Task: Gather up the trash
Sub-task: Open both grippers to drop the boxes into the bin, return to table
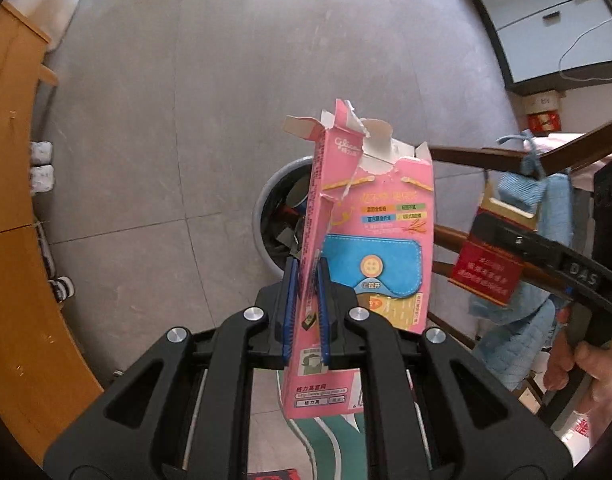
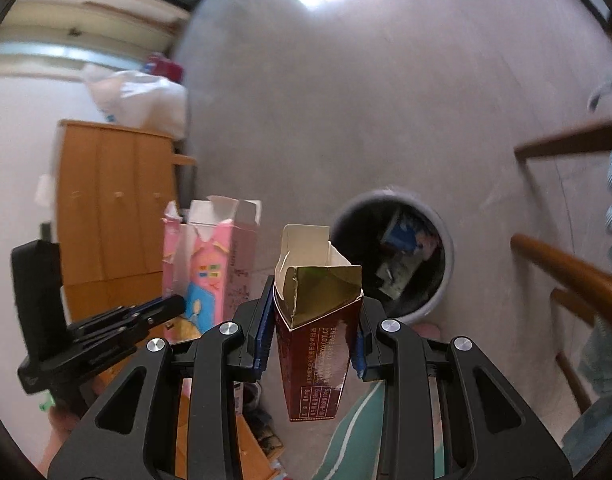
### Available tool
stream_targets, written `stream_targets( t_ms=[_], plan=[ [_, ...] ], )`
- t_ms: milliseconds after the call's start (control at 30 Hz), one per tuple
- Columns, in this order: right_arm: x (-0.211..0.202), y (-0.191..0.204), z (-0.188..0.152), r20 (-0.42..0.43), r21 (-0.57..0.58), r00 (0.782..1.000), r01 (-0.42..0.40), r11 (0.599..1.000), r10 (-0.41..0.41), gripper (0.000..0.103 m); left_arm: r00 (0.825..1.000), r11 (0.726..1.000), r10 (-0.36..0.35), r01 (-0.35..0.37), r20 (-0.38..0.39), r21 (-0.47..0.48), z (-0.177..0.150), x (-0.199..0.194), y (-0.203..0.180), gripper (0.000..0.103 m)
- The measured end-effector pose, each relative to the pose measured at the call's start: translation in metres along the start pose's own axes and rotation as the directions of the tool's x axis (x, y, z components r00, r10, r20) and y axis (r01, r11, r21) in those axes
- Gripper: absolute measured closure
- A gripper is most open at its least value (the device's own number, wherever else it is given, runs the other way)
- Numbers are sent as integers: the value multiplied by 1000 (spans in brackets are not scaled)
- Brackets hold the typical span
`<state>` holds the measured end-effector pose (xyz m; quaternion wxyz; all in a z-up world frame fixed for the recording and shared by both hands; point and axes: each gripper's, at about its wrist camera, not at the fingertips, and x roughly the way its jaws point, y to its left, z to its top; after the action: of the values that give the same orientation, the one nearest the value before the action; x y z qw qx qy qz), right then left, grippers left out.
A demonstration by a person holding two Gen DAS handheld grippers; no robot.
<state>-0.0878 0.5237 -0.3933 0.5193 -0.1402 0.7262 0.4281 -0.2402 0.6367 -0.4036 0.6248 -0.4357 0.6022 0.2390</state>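
My left gripper (image 1: 306,276) is shut on a torn pink snack box (image 1: 369,216), pinching one flattened edge of it; the box stands upright with its ripped top flaps open. Behind the box, a grey round trash bin (image 1: 266,216) with dark rubbish inside sits on the floor. My right gripper (image 2: 311,320) is shut on an open dark red carton (image 2: 315,340), its blue pads pressing both sides. The same bin (image 2: 441,296) lies ahead and to the right of the carton. The pink box (image 2: 210,264) and the left gripper (image 2: 162,308) show at the left of the right wrist view.
A wooden cabinet (image 1: 10,208) runs along the left, with shoes (image 1: 40,168) beside it. A wooden chair frame (image 1: 505,160) draped with blue cloth (image 1: 537,200) stands on the right. A person's hand (image 1: 577,364) grips the right tool. Grey floor tiles (image 1: 186,100) stretch beyond the bin.
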Motion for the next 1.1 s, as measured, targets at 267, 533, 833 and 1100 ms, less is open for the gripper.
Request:
stream_targets(
  t_ms=[267, 533, 833, 1100],
  plan=[
    [111, -76, 1, -108, 114, 991, 86, 990, -74, 71, 992, 999, 32, -33, -120, -13, 15, 130, 10, 94],
    [173, -114, -3, -166, 138, 980, 133, 982, -109, 68, 977, 995, 100, -99, -187, 16, 15, 204, 3, 87],
    [159, -130, 5, -138, 201, 979, 176, 964, -150, 29, 969, 984, 173, -162, -174, 77, 10, 197, -5, 53],
    [84, -89, 7, -50, 194, 993, 111, 975, -103, 29, 984, 989, 148, -144, -97, 44, -2, 112, -5, 46]
  ],
)
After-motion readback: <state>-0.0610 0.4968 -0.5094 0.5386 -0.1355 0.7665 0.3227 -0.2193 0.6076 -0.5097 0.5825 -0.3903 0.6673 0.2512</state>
